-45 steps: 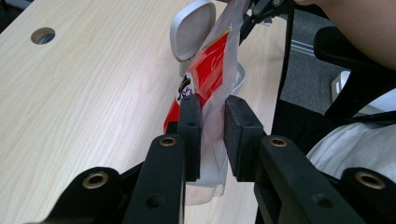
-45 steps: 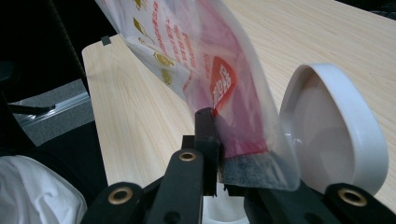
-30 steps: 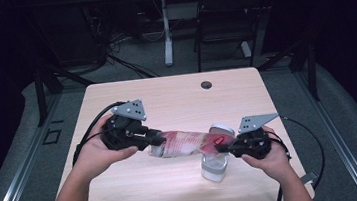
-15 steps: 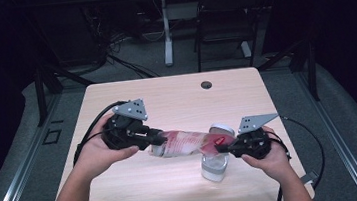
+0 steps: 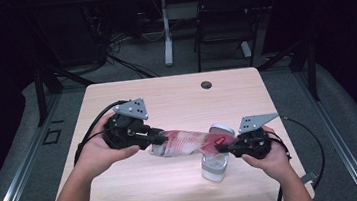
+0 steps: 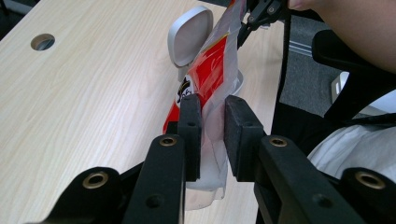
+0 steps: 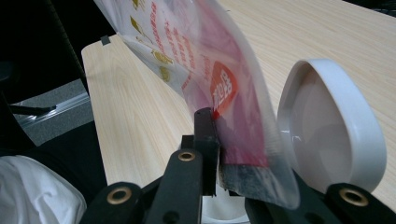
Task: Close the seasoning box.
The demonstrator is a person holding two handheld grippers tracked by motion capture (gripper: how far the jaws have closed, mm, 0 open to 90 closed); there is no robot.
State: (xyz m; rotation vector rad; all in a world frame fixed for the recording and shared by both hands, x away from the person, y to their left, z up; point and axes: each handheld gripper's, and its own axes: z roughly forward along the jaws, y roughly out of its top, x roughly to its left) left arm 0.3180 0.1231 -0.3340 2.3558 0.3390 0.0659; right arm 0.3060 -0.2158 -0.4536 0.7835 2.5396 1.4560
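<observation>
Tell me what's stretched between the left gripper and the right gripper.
A red and clear plastic bag spans from the left gripper to the right gripper, each clamping one end, above an open container; the high view shows it.

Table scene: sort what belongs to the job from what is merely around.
In the job:
red and white bag
left gripper
right gripper
clear container
its open white lid

Just around:
table
chair

Left gripper [image 5: 156,139] and right gripper [image 5: 223,148] face each other, jaws clamped
</observation>
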